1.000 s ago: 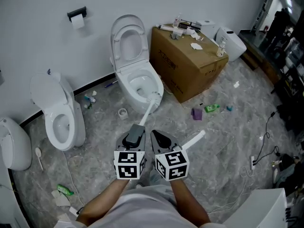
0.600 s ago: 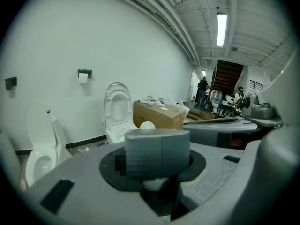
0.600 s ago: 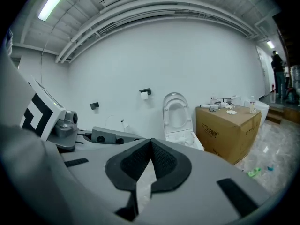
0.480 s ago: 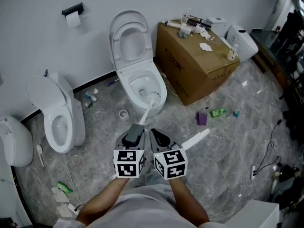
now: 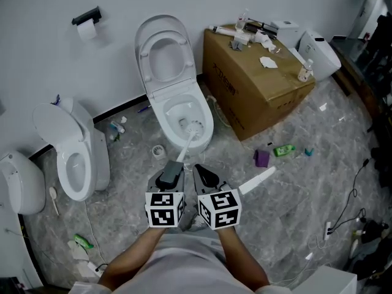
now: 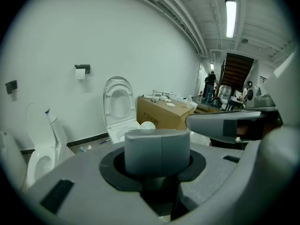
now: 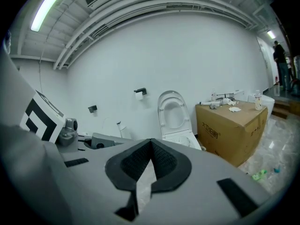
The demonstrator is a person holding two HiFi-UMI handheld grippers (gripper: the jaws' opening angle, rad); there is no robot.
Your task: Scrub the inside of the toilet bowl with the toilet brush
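Note:
The open white toilet (image 5: 160,108) stands against the wall with its lid up. The toilet brush has its white head (image 5: 195,127) down inside the bowl near the front rim. Its white shaft slants back to a grey handle (image 6: 157,151). My left gripper (image 5: 170,175) is shut on that handle. In the left gripper view the brush head (image 6: 148,125) shows just beyond the handle, in front of the toilet (image 6: 117,102). Right beside it, my right gripper (image 5: 206,177) is shut with nothing in it, its jaws (image 7: 150,146) pointing toward the toilet (image 7: 174,114).
A large cardboard box (image 5: 257,84) with small items on top stands right of the toilet. Two more toilets (image 5: 73,158) stand at the left. A white strip (image 5: 257,180), a purple item (image 5: 261,158), a green bottle (image 5: 283,150) and cables lie on the marble floor.
The head view has shifted slightly, so the toilet and box sit a little differently in frame. The brush head stays in the bowl and both grippers keep their hold and place.

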